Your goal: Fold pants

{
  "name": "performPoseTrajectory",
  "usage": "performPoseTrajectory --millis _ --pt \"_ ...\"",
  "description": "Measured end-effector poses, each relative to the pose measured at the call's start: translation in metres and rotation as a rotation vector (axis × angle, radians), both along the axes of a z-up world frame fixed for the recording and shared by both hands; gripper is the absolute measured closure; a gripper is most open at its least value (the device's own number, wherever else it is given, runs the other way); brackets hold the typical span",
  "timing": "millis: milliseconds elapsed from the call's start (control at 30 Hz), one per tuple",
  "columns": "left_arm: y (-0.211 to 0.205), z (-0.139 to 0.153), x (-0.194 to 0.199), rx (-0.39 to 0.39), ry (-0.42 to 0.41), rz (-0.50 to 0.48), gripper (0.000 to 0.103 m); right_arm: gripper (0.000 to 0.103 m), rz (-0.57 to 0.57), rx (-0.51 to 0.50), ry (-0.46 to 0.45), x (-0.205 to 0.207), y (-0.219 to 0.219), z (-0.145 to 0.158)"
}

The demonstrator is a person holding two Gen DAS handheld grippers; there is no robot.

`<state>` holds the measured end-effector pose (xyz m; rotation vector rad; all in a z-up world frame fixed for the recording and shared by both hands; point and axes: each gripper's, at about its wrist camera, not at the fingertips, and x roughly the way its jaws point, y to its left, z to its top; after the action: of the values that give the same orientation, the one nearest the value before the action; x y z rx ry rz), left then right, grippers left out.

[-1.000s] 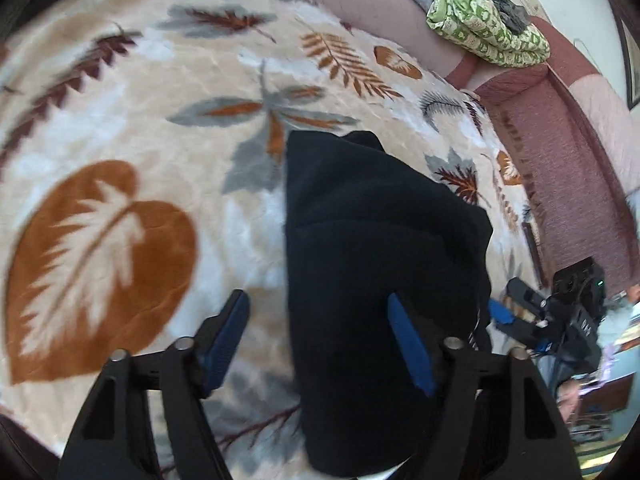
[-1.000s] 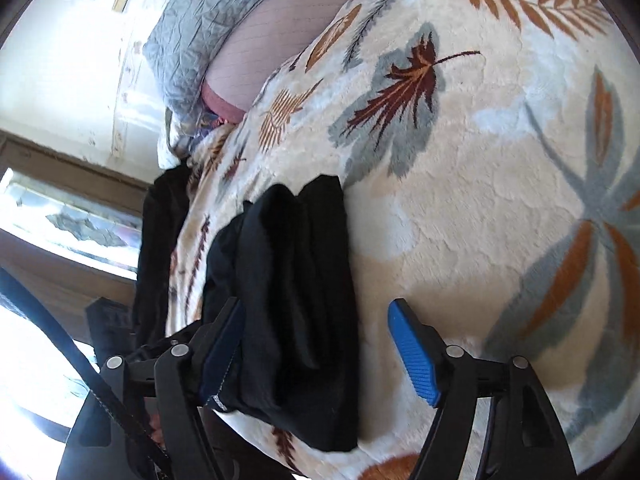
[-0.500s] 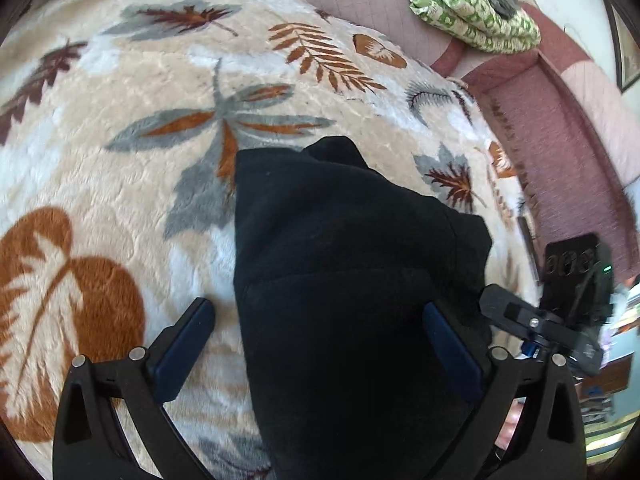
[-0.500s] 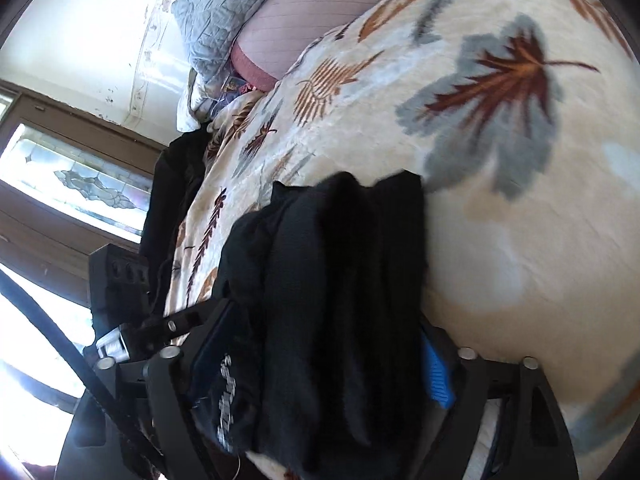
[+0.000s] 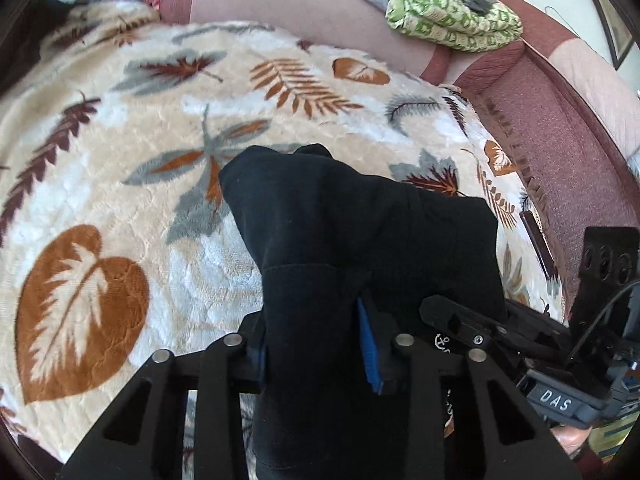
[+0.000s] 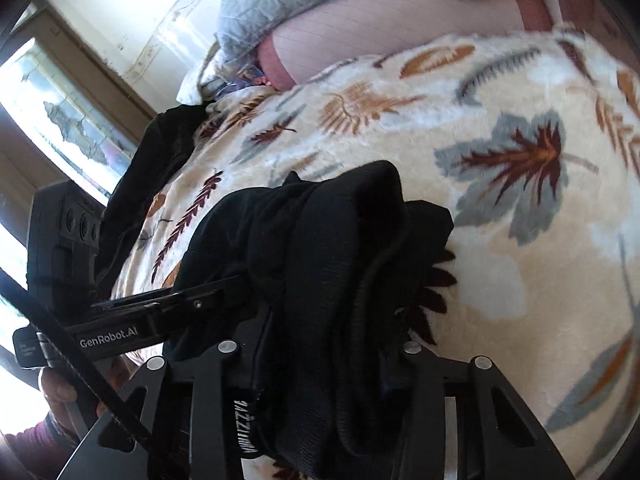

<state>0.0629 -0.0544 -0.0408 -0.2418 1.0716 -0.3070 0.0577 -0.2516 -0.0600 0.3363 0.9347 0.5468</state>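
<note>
The black pants (image 5: 352, 236) are folded into a thick bundle on the leaf-patterned blanket (image 5: 120, 152). My left gripper (image 5: 316, 352) is shut on the near edge of the bundle, with black cloth filling the gap between its blue pads (image 5: 366, 354). My right gripper (image 6: 320, 364) is shut on the bundle's other side (image 6: 320, 248), its pads hidden by cloth. Each gripper shows in the other's view: the right one (image 5: 500, 328) beside the bundle, the left one (image 6: 152, 312) at its left.
A pink pillow (image 5: 304, 24) and a green patterned cloth (image 5: 448, 12) lie at the blanket's far edge. A maroon cover (image 5: 560, 152) runs along the right. Dark clothing (image 6: 160, 160) lies by the window (image 6: 60, 120) side.
Both grippers moved in onto the folded pants and closed from open onto its edges. The bundle now bunches up between the jaws.
</note>
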Motion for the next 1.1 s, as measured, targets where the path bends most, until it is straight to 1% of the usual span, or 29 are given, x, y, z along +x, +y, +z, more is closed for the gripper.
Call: performPoseTrajectory --millis 67,133,233,300,400,433,567,700,833,933,1100 --pt "0.001 0.008 -0.004 0.002 -0.017 0.001 0.071 0.062 0.013 -0.034 -0.036 -0.005 0.007 0.01" --pt "0.004 0.017 -0.007 -0.011 -0.031 0.009 0.071 0.062 0.021 -0.054 -0.072 -0.011 0.011 0.022" --pt "0.007 0.029 -0.008 -0.017 -0.057 0.019 0.071 0.062 0.023 -0.049 -0.101 -0.012 0.011 0.035" --pt "0.006 0.039 -0.01 0.003 -0.089 0.026 0.071 0.062 0.02 -0.045 -0.112 -0.011 0.011 0.042" --pt "-0.004 0.053 -0.015 0.084 -0.155 0.029 0.071 0.062 0.018 -0.046 -0.136 -0.01 0.012 0.053" --pt "-0.008 0.057 -0.016 0.122 -0.178 0.031 0.071 0.062 0.017 -0.051 -0.147 -0.01 0.014 0.057" --pt "-0.017 0.065 -0.015 0.199 -0.223 0.028 0.071 0.062 0.014 -0.073 -0.192 -0.011 0.018 0.066" --pt "-0.022 0.067 -0.005 0.217 -0.23 0.011 0.071 0.062 0.006 -0.055 -0.187 -0.003 0.012 0.065" --pt "-0.032 0.068 0.015 0.245 -0.243 -0.009 0.071 0.062 -0.011 -0.026 -0.163 0.013 0.002 0.062" --pt "-0.04 0.066 0.03 0.271 -0.255 -0.019 0.071 0.062 -0.028 -0.005 -0.147 0.03 -0.005 0.059" --pt "-0.041 0.057 0.064 0.288 -0.241 -0.015 0.071 0.062 -0.05 0.013 -0.116 0.064 -0.009 0.051"
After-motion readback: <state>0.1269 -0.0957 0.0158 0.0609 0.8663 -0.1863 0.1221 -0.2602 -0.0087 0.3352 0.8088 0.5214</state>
